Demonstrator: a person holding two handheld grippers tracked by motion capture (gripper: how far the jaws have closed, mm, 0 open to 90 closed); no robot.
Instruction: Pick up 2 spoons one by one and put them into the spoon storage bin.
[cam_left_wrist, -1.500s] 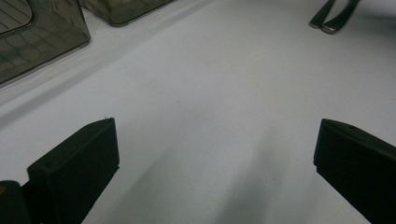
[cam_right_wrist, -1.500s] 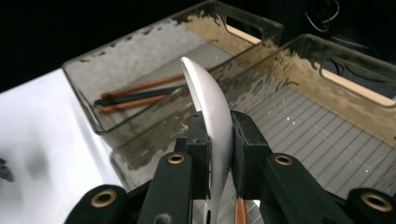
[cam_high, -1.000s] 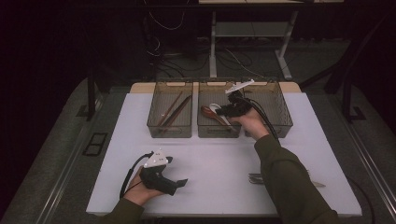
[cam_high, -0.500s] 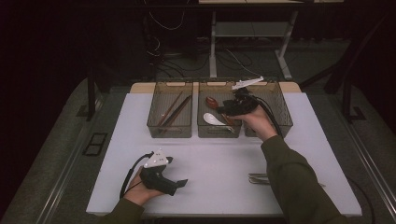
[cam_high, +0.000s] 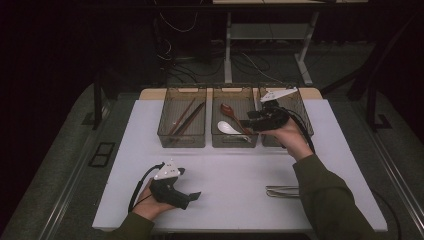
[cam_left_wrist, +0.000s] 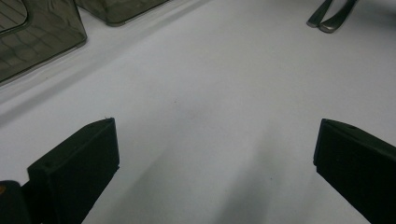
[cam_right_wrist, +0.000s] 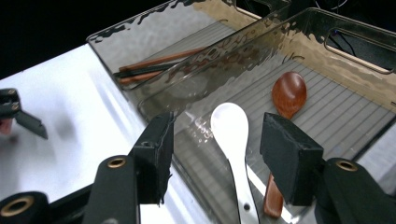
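Right tool (cam_high: 248, 121) lifted off white spoon (cam_high: 228, 128), jaws just opening, empty | spoon in middle bin (cam_high: 235, 142) | left tool (cam_high: 192, 196) open, idle

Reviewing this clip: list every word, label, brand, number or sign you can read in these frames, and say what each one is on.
None: no readable text in any view.
The white spoon, wooden spoon and middle bin bear no print.
The left bin and chopsticks are unmarked.
The left tongs, right tongs and white table show no lettering.
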